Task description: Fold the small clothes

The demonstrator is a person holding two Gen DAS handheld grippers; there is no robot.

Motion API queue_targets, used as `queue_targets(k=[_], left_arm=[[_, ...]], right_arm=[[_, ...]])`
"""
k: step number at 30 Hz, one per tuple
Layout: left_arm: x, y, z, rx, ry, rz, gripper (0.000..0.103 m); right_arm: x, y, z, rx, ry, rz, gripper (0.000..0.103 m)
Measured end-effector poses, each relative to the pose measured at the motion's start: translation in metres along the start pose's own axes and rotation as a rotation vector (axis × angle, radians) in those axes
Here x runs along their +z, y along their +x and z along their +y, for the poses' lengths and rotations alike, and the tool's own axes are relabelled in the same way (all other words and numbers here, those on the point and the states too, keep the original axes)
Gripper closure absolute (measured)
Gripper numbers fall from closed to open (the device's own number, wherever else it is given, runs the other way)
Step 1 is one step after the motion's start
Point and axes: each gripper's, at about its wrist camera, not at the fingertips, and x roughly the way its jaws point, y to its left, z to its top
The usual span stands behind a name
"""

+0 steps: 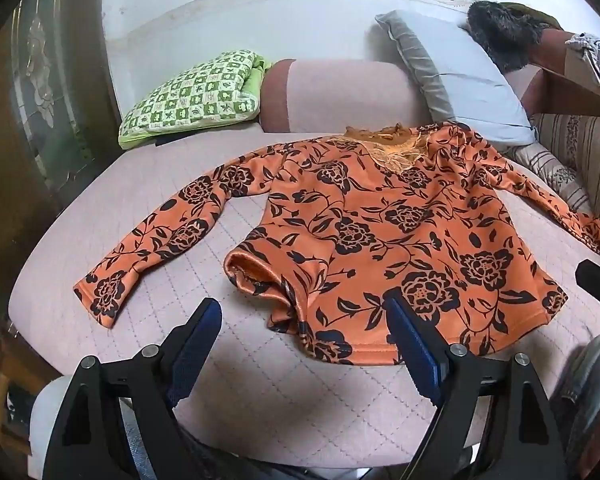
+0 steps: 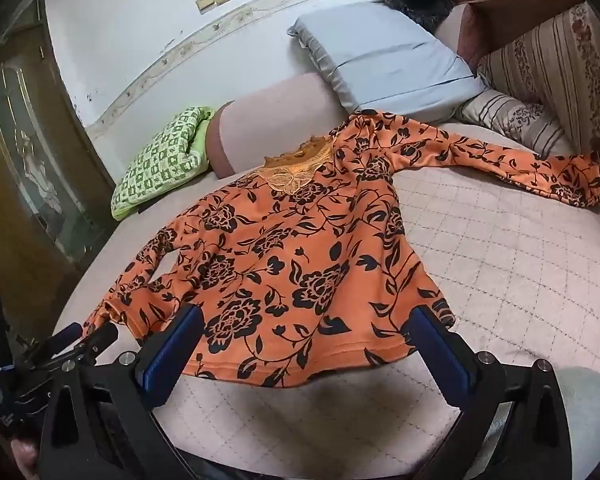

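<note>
An orange long-sleeved top with black flowers [image 1: 384, 224] lies face up on the pink quilted bed [image 1: 260, 392], both sleeves spread out, its collar toward the pillows. Its lower left hem corner is bunched and curled up [image 1: 260, 280]. My left gripper [image 1: 304, 312] is open and empty, hovering just before that bunched hem. In the right wrist view the same top [image 2: 300, 264] lies ahead. My right gripper [image 2: 308, 320] is open and empty over the lower hem. The left gripper's fingers [image 2: 72, 332] show at the lower left there.
A green checked pillow [image 1: 192, 96] lies at the back left, a pale blue pillow [image 1: 460, 76] at the back right beside a striped cushion [image 1: 560, 168]. A pink bolster [image 1: 340, 92] lies behind the collar. A dark wooden wardrobe [image 1: 40, 120] stands on the left.
</note>
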Motion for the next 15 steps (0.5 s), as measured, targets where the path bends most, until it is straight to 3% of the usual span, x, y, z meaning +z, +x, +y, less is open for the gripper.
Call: queue_targets(k=[15], left_arm=[[-0.0002,-0.0036,-0.0021,-0.003,0.006,-0.027,0.018]], right_arm=[[0.0002,-0.0025,0.0039,0.007,-0.024,-0.008,0.003]])
